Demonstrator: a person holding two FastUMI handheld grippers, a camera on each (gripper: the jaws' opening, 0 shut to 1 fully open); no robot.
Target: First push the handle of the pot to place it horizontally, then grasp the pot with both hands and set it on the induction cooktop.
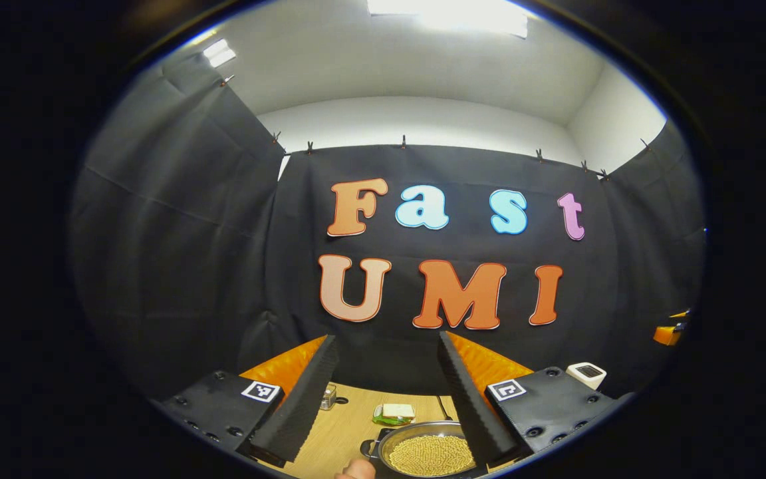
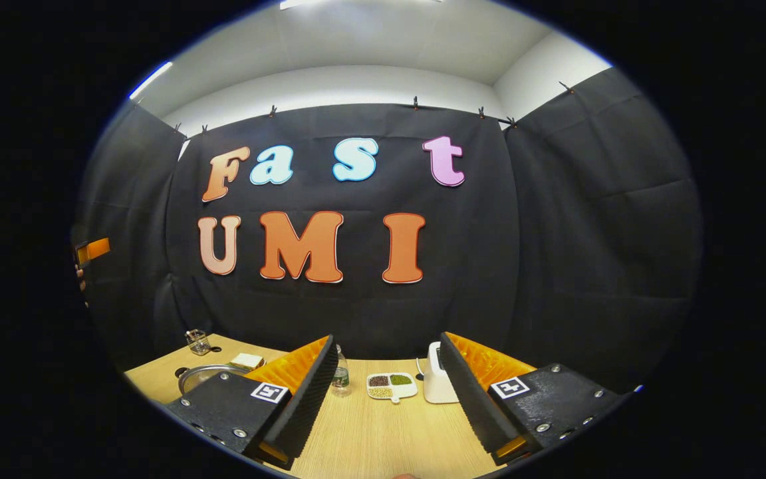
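A metal pot [image 1: 429, 454] full of pale yellow grains sits on the wooden table [image 1: 346, 426] low in the left gripper view, with a dark handle [image 1: 370, 447] on its left side. My left gripper [image 1: 385, 336] hovers above it, open, with nothing between the fingers. In the right gripper view the pot's rim [image 2: 205, 374] peeks out at the far left, partly behind my left finger. My right gripper [image 2: 386, 336] is open and empty above the table [image 2: 383, 432], well to the right of the pot.
Behind the pot lie a green-and-white packet [image 1: 394, 414] and a small glass jar [image 1: 328, 397]. A small bottle [image 2: 339, 376], a divided dish [image 2: 391, 386] of beans and a white appliance [image 2: 437, 382] stand mid-table. A fingertip [image 1: 355, 470] shows beside the pot.
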